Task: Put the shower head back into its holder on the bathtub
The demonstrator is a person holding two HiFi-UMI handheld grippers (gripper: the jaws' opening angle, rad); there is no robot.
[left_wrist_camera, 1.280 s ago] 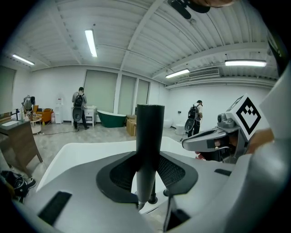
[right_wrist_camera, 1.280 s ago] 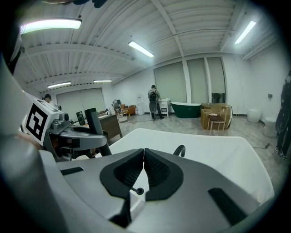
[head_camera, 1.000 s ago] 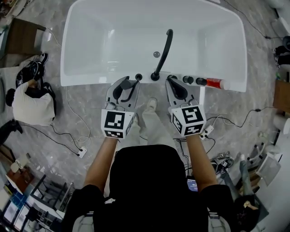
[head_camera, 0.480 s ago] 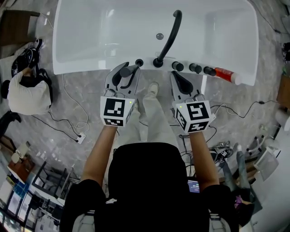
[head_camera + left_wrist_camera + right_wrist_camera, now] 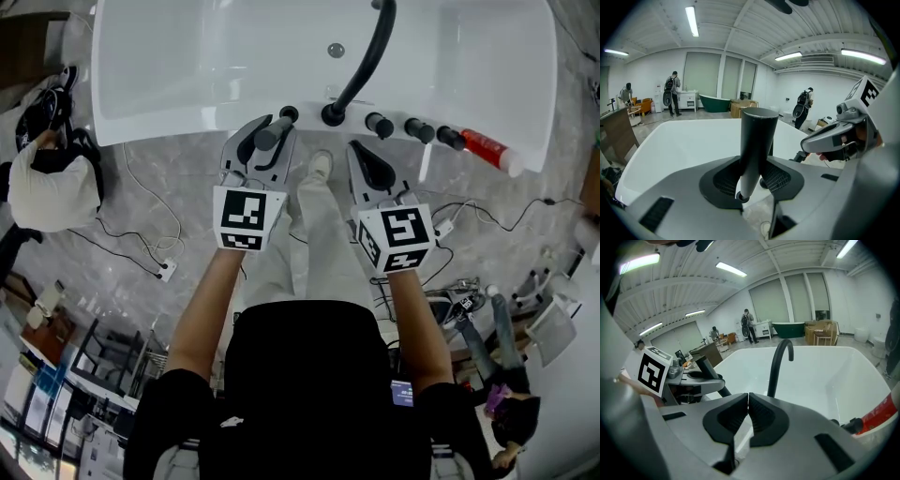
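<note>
1. The left gripper is pinching the black shower head between its pads, and the grip is staying the same as a second ago.
2. The right gripper is travelling alongside with its jaws pressed together, carrying nothing.
3. Both grippers are sinking toward the bathtub rim, closer than a second ago.
4. The shower head's forward end is now lying just short of the round holder, left of the spout.
5. The head is not yet seated. Judged from this, the approach is nearing insertion.
</note>
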